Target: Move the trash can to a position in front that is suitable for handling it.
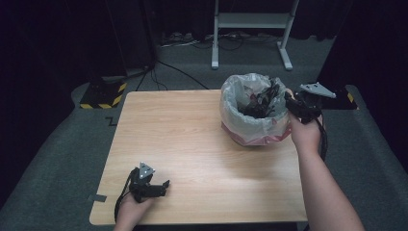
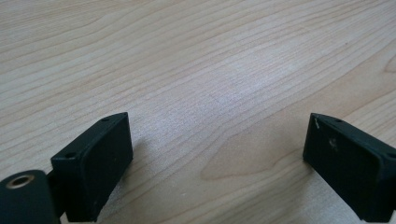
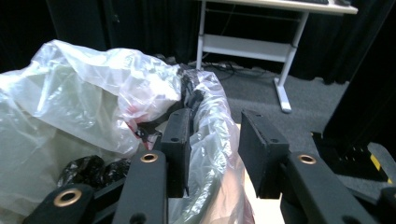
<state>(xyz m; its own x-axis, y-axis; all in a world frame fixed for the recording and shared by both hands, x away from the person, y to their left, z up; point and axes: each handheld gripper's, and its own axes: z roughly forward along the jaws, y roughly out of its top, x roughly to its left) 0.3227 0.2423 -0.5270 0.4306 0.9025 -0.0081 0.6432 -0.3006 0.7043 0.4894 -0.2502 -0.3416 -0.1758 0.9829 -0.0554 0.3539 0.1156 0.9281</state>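
Nearest the person, at the front left corner of the wooden table [image 1: 192,144], the left gripper [image 1: 161,186] lies low over the bare top in the person's left hand [image 1: 132,209], its grey plate facing up and its cable looping back toward the table edge. In the left gripper view its 2 black jaws stand wide apart with only wood grain between them — nothing is held there and nothing lies near it.

Farther off, on the right side of the table toward its back edge, stands the bin [image 1: 255,132], lined with a clear plastic bag [image 1: 240,94] whose crumpled top is folded out over the rim. Dark, glossy black items [image 1: 262,101] lie inside it; what they are cannot be told.

The right gripper [image 1: 290,102] is at the bin's right rim, held up by the person's right hand [image 1: 305,132] with the forearm running in from the bottom right. In the right gripper view its 2 jaws straddle the rim — the left jaw sits inside the bin against the bag liner [image 3: 212,130], the right jaw outside it. A gap shows between the outer jaw and the plastic, so the jaws are partly closed around the lined rim but not clamped on it.

Beyond the table, a white stand [image 1: 250,29] sits on the grey floor amid cables.
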